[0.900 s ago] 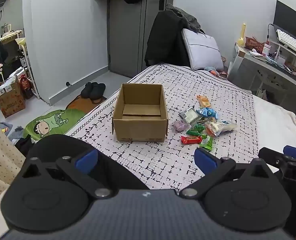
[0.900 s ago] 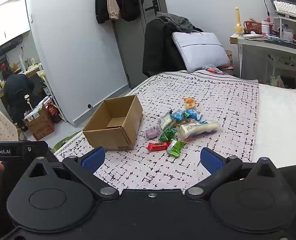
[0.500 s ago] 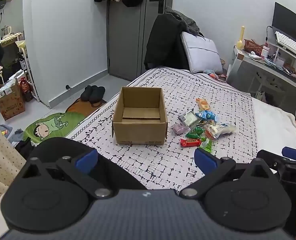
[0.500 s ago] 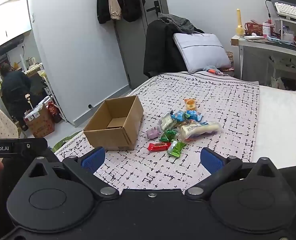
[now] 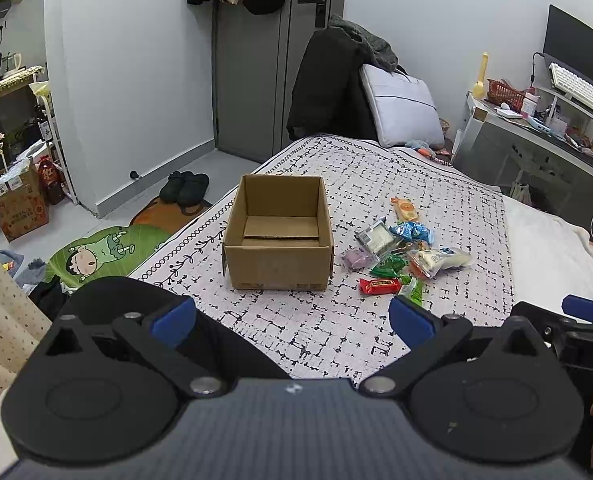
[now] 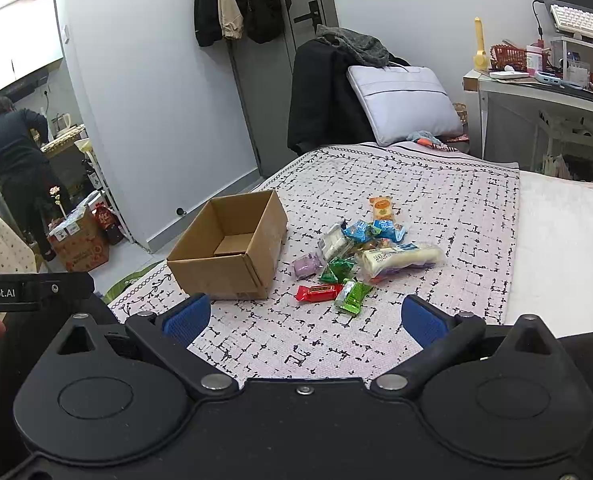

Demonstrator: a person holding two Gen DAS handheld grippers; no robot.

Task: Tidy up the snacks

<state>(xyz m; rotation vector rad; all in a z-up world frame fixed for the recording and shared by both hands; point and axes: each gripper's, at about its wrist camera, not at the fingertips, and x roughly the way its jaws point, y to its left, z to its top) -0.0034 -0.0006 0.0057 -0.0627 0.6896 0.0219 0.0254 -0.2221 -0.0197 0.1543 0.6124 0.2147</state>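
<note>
Snacks (image 6: 356, 256) heaped, lower wrappers hidden, box (image 5: 278, 232) floor half seen, left gripper (image 5: 292, 320) and right gripper (image 6: 302, 320) both spread, empty.

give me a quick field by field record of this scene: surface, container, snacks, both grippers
surface: patterned bedspread
container: cardboard box, open top, nothing seen inside
snacks: pile of wrapped snacks on the bedspread beside the box, none in the box
nearest snacks: red bar, green packet
largest snack: white packet
left gripper: open, holding nothing
right gripper: open, holding nothing, short of the snacks
</note>
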